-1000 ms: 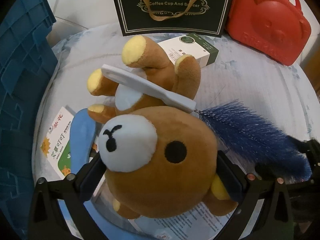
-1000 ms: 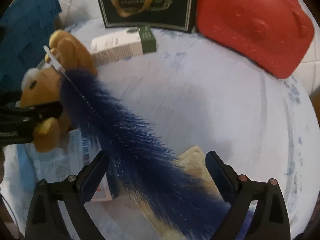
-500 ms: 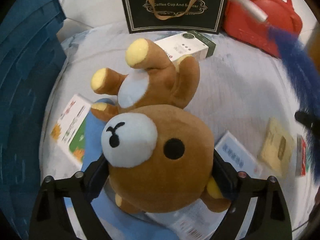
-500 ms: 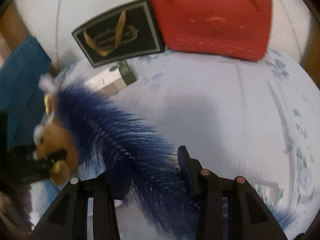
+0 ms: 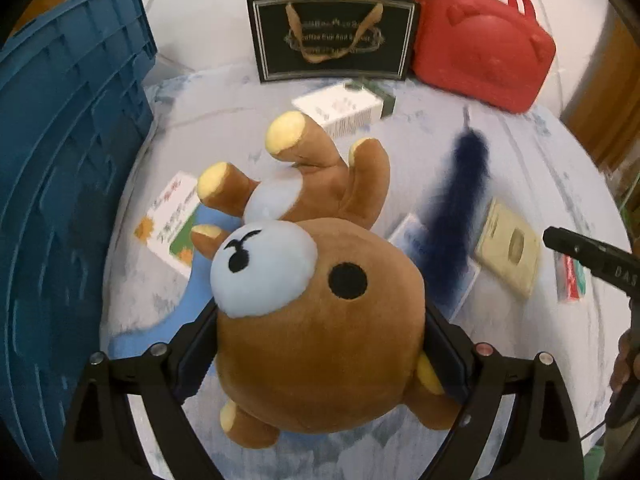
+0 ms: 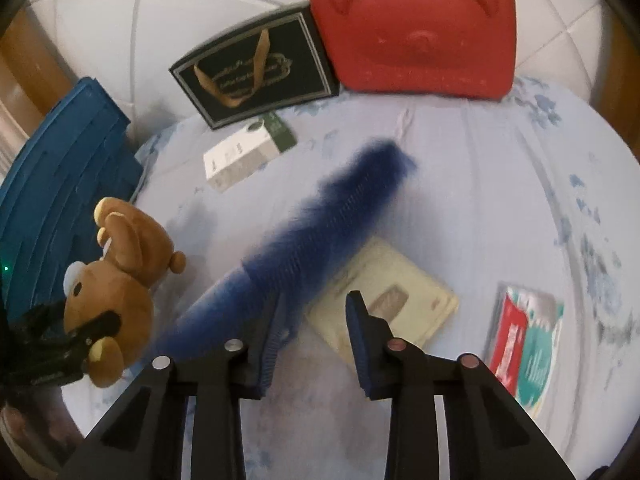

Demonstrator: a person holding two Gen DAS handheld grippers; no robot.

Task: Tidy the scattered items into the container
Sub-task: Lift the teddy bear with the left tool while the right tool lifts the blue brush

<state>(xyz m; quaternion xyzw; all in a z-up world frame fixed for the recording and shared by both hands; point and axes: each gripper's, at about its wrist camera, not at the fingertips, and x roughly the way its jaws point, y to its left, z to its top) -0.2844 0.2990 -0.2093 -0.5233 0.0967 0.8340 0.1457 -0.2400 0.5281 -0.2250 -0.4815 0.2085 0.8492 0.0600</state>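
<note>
My left gripper (image 5: 320, 332) is shut on the head of a brown plush bear (image 5: 316, 304) and holds it above the bed; the bear also shows in the right wrist view (image 6: 116, 288). A blue bristle brush (image 6: 320, 224) lies blurred on the bed, in front of my right gripper (image 6: 314, 316), whose jaws stand a little apart with nothing between them. The brush also shows in the left wrist view (image 5: 452, 216). The blue crate (image 5: 60, 200) stands at the left.
On the bed (image 6: 500, 200) lie a white-green box (image 6: 248, 152), a beige packet (image 6: 384, 304), a red-green packet (image 6: 524, 340), a leaflet (image 5: 172, 224). A black gift bag (image 6: 256, 68) and a red bear case (image 6: 412, 28) stand at the back.
The right gripper closed on the brush, swung it up off the bear, then opened; the brush now lies loose on the bed. The left gripper lifted the bear higher.
</note>
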